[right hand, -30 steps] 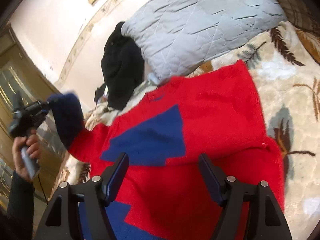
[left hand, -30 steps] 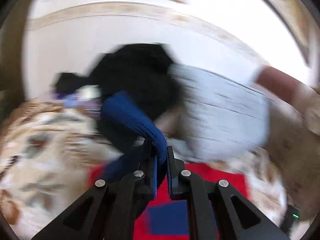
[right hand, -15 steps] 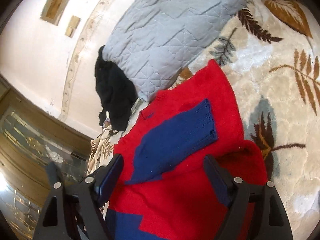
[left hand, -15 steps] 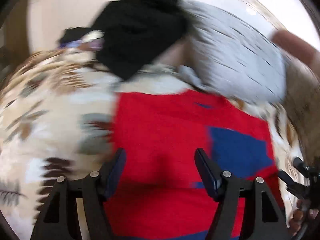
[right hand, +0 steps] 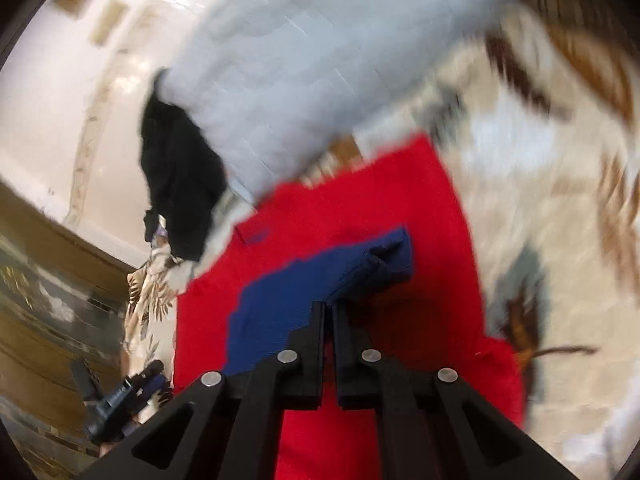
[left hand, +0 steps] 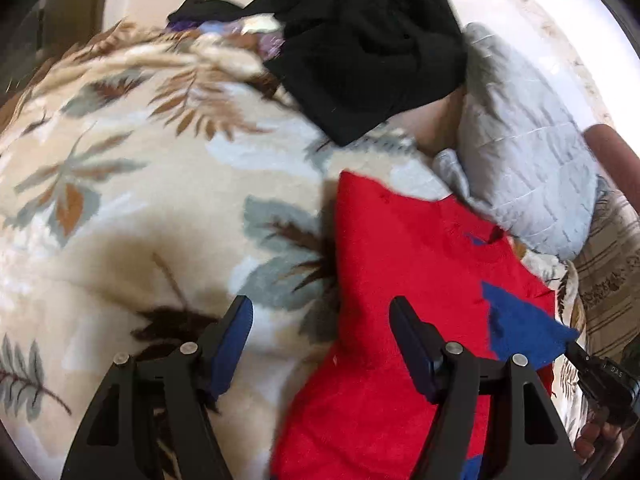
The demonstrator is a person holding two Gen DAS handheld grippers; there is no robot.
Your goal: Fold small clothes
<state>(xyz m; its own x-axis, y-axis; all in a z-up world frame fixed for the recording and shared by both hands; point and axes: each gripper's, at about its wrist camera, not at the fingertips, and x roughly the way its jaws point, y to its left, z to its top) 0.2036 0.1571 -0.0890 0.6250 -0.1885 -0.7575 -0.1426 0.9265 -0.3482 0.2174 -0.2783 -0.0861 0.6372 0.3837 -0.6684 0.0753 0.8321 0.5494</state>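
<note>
A small red sweater (left hand: 400, 264) with blue sleeves lies on a leaf-patterned blanket (left hand: 120, 184). One blue sleeve (right hand: 288, 300) is folded across the red chest. My left gripper (left hand: 320, 320) is open and empty, hovering over the sweater's left edge. My right gripper (right hand: 327, 308) is shut on the blue sleeve near its cuff (right hand: 388, 256); the cuff bunches up just past the fingertips. The right gripper also shows at the right edge of the left wrist view (left hand: 600, 376), and the left gripper shows low left in the right wrist view (right hand: 124, 396).
A grey quilted pillow (left hand: 528, 168) lies beyond the sweater's collar. A pile of black clothes (left hand: 360, 52) sits at the far side of the blanket, next to the pillow. A wall rises behind them. A wooden cabinet (right hand: 44, 300) stands on the left.
My left gripper let go of the blue sleeve, opened and drew back to the left. My right gripper moved in and closed on the folded sleeve.
</note>
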